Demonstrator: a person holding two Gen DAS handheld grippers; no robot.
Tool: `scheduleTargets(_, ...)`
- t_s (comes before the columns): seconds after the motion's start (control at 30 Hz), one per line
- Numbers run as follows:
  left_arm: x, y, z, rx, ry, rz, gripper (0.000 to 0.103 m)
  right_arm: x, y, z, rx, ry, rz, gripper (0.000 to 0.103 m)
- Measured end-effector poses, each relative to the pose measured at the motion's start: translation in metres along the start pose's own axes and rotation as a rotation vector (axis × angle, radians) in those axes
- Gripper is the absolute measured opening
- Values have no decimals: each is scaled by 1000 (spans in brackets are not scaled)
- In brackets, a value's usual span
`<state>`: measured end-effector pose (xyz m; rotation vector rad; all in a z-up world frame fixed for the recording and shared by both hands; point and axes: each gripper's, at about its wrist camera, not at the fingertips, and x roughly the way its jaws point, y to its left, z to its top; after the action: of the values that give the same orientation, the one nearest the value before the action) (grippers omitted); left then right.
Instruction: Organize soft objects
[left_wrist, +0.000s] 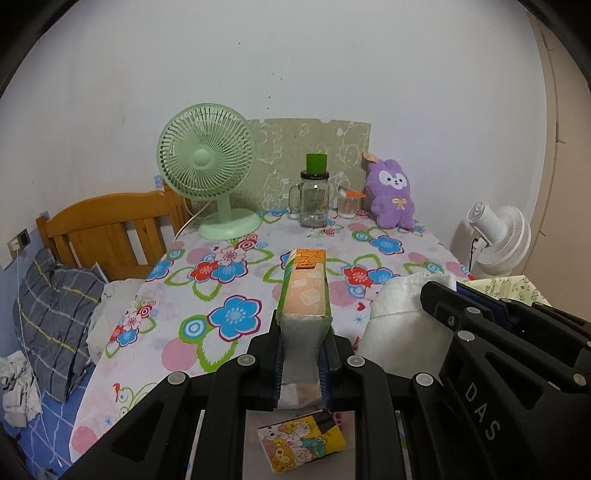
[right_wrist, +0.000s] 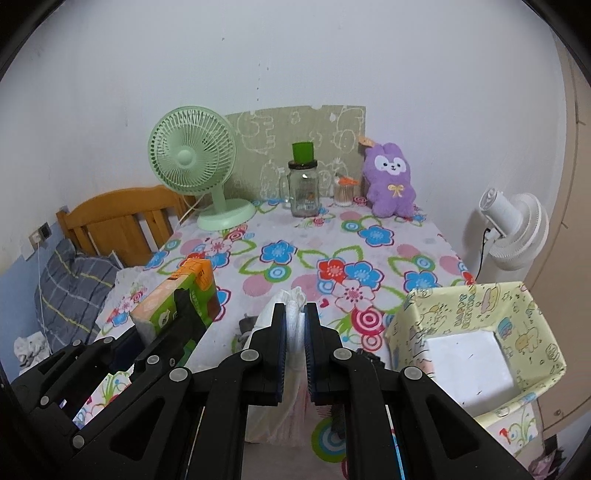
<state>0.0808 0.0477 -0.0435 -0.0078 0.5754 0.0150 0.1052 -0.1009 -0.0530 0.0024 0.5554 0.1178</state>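
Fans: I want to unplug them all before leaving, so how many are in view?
2. The green desk fan stands at the table's far left; the white fan stands off the table's right side. Others may be out of view.

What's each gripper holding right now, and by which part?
The left gripper grips the orange-green tissue pack at its near end. The right gripper pinches the white soft bundle by its bunched upper edge.

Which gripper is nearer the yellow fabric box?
Right. The right gripper, shut on a white pack, is just beside the yellow fabric box; the left gripper is beyond it.
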Motion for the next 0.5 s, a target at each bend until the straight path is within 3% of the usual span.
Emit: scheduleTargets(0.5, -3, -33, 13, 20, -28, -37, 14, -16, -31, 10, 1, -44, -25, 12)
